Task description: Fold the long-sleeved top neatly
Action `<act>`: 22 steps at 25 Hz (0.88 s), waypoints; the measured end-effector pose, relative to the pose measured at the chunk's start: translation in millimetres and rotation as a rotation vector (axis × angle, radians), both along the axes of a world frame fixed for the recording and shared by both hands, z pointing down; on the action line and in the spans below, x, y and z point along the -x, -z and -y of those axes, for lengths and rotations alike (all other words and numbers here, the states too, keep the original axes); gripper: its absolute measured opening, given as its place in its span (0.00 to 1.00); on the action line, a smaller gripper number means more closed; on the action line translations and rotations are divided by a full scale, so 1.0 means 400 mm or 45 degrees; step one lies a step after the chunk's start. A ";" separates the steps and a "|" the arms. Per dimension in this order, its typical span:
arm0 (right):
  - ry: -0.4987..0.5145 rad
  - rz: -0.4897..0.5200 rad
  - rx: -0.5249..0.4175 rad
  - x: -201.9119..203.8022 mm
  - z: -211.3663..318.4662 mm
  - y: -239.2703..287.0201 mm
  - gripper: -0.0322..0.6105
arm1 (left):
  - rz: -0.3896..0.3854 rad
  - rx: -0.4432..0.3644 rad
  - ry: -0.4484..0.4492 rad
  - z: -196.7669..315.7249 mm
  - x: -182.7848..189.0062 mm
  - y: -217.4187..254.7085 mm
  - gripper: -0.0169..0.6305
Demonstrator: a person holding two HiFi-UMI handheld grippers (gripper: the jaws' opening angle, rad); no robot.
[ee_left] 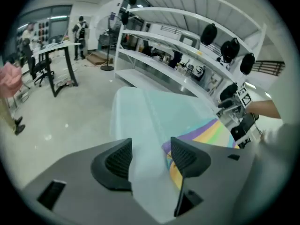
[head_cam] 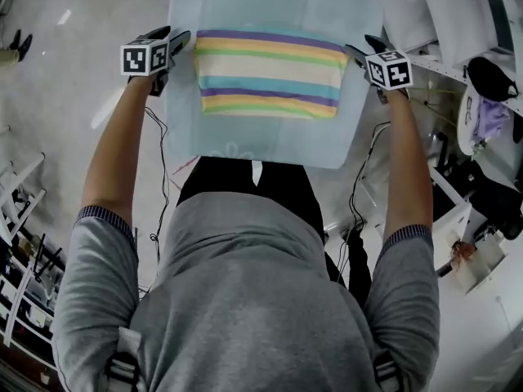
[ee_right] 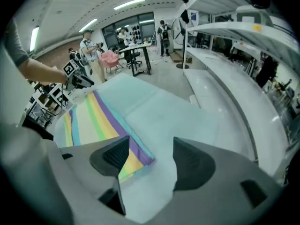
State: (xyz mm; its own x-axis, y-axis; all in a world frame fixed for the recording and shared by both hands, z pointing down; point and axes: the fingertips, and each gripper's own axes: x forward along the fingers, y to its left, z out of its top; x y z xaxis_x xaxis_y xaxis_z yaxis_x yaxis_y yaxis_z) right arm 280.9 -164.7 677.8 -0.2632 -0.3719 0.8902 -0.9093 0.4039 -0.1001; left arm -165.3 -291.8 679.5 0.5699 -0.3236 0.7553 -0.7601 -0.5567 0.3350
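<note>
A striped top (head_cam: 268,73) in purple, yellow, green, cream and teal lies folded into a flat rectangle on the pale blue table cover (head_cam: 245,141). My left gripper (head_cam: 181,46) hovers at the top's left edge, open, with nothing between its fingers. In the left gripper view the top (ee_left: 206,135) shows past the right jaw. My right gripper (head_cam: 356,54) hangs at the top's right edge, also open and empty. Seen from the right gripper, the striped top (ee_right: 98,121) lies left of the jaws, its corner just under the left jaw.
White shelving (head_cam: 458,23) with dark objects stands to the right of the table. Cables (head_cam: 159,178) trail down by the table's front edge. In the background of the left gripper view are desks (ee_left: 58,64) and people (ee_left: 80,32).
</note>
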 end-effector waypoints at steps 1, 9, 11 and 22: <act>-0.030 0.012 -0.040 0.004 0.002 0.035 0.53 | -0.016 -0.001 0.061 -0.004 0.009 0.016 0.46; -0.100 0.263 -0.280 0.176 -0.082 0.246 0.54 | -0.115 -0.055 0.198 -0.143 -0.006 0.140 0.48; -0.076 0.301 -0.320 0.242 -0.106 0.293 0.54 | -0.149 -0.079 0.199 -0.179 -0.020 0.181 0.49; -0.135 0.570 -0.440 0.470 -0.207 0.489 0.56 | -0.077 -0.187 0.206 -0.344 -0.059 0.254 0.52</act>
